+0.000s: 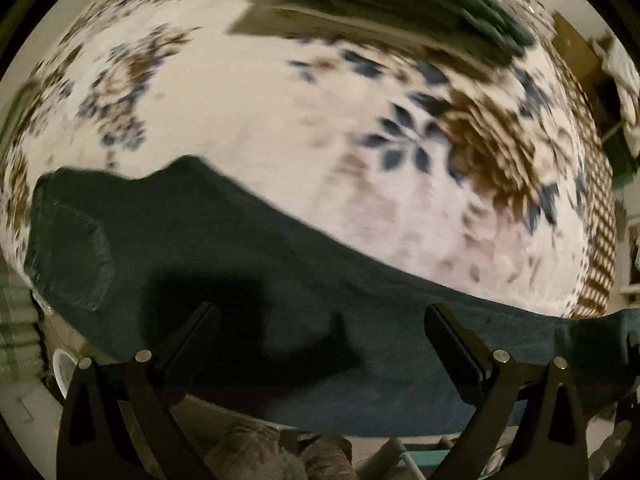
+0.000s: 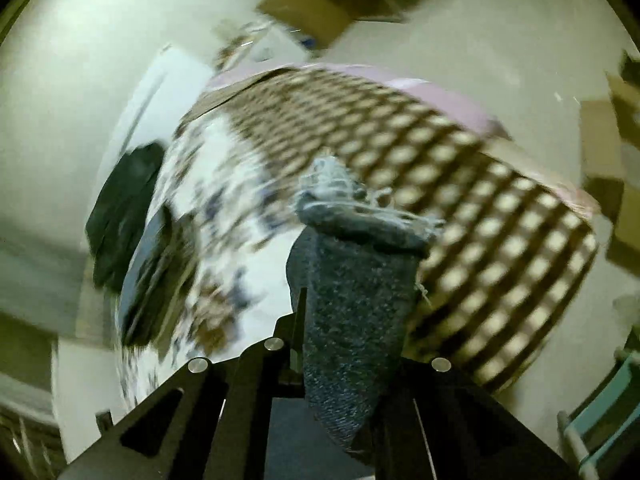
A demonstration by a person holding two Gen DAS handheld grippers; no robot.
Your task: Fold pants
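Dark denim pants [image 1: 240,264] lie across the near edge of a floral bedspread [image 1: 256,120], waist and back pocket at the left. My left gripper [image 1: 320,340] hangs open just above the pants, its fingers wide apart. My right gripper [image 2: 344,312] is shut on the frayed hem of a pant leg [image 2: 356,280] and holds it up in the air above the bed. The frayed pale threads [image 2: 332,184] stick out past the fingertips. The view is motion-blurred.
A stack of folded dark clothes [image 1: 384,4] sits at the far side of the bed; it also shows in the right wrist view [image 2: 124,216]. A brown checked bedspread border [image 2: 460,208] hangs over the bed edge. Cardboard boxes [image 2: 316,4] stand on the floor.
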